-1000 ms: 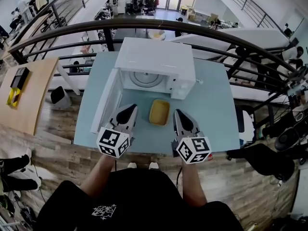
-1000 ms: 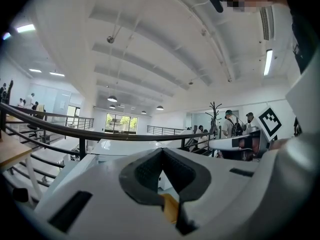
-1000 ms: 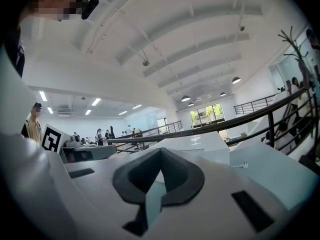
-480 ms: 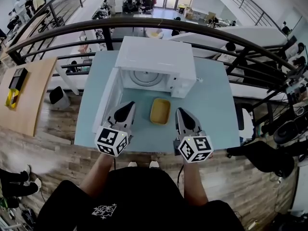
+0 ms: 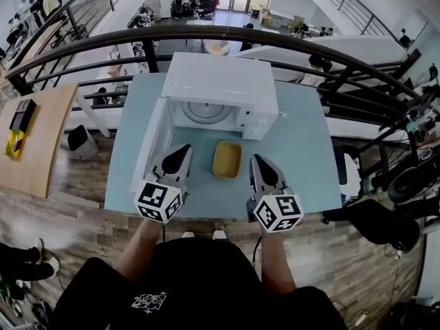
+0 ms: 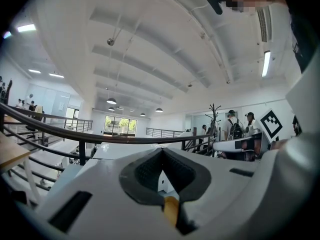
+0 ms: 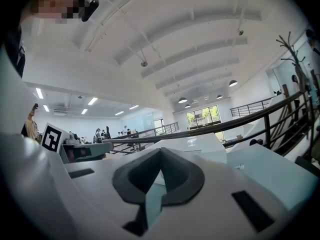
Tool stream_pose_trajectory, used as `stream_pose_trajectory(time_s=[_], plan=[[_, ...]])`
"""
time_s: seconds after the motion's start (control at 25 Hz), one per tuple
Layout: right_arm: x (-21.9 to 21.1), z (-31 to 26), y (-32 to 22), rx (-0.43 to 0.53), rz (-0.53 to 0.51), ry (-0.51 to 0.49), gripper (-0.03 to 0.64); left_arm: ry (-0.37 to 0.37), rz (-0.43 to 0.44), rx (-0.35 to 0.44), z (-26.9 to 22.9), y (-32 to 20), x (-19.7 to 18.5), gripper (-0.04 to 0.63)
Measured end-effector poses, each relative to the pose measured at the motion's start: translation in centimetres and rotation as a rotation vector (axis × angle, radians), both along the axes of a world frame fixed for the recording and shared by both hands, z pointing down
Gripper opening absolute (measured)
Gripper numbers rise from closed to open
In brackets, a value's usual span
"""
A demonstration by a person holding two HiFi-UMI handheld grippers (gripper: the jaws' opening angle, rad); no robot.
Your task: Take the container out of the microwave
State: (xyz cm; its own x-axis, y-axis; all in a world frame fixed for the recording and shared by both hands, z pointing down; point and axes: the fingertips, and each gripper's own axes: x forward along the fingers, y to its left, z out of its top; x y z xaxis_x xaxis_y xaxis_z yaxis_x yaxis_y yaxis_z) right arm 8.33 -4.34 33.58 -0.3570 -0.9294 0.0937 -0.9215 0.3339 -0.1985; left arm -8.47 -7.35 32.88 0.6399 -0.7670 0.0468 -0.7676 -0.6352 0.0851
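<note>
No legible text, brand, number or sign was found. The white print [image 5: 149, 301] on the person's black shirt [image 5: 206, 280], at six o'clock, was unreadable.

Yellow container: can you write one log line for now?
container: on table, outside microwave | door: open | left gripper: shut, empty | right gripper: shut, empty

Bright daylight, sharp, strong fisheye distortion

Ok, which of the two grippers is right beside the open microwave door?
The left gripper: it lies alongside the swung-open microwave door, while the right gripper sits on the other side of the yellow container, away from the door.
</note>
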Motion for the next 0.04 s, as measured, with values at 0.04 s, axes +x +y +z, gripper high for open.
stream_pose_trajectory(time_s=[0.04], plan=[[-0.02,0.0,-0.02,-0.001,-0.001,0.0,0.006,0.0,0.002,-0.001,0.01,-0.02,0.04,0.008]])
